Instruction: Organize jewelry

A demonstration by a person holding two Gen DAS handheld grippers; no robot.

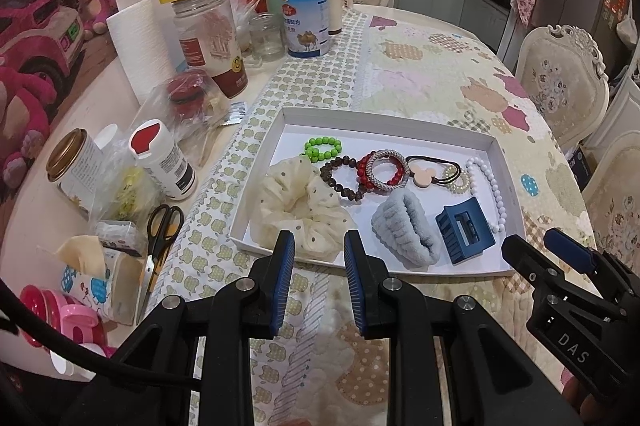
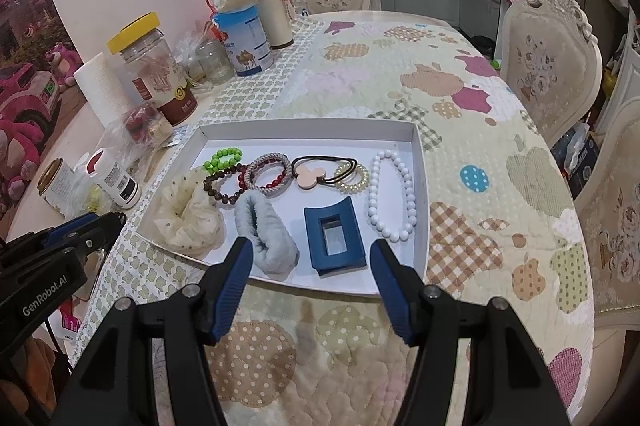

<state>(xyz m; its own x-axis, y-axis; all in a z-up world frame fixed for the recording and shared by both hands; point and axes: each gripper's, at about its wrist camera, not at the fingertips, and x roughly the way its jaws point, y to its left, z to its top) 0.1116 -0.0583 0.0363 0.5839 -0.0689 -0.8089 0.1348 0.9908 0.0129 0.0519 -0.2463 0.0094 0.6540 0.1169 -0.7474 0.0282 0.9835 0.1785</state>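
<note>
A white tray [image 1: 505, 162] sits on the quilted tablecloth [image 2: 460, 106], and every place below is given from that tray.

Inside it, at the left near corner, lies a cream scrunchie [image 1: 298, 210]. Just behind the scrunchie is a green bead bracelet [image 1: 322, 149]. To the right of that come a brown bead bracelet [image 1: 340, 178] and a red bead bracelet [image 1: 366, 172], with a sparkly bangle [image 1: 387, 170] overlapping the red one. Further right lies a black hair tie with a pink mouse-shaped charm [image 1: 424, 176], then a pearly coil tie [image 2: 352, 178]. Along the tray's right wall runs a white bead bracelet [image 2: 390, 196]. Near the front edge rest a grey fluffy scrunchie [image 1: 408, 230] and, to its right, a blue claw clip [image 2: 335, 240].

The left gripper [image 1: 319, 254] hangs over the tray's front edge, above the cream scrunchie, its fingers spread a little and holding nothing. The right gripper [image 2: 310, 266] hangs at the same edge before the clip, fingers spread wide and empty.

Left of the tray stand a yellow-lidded jar [image 1: 208, 30], a paper roll [image 1: 140, 50], a blue tin [image 1: 306, 22] and scissors [image 1: 158, 238].
</note>
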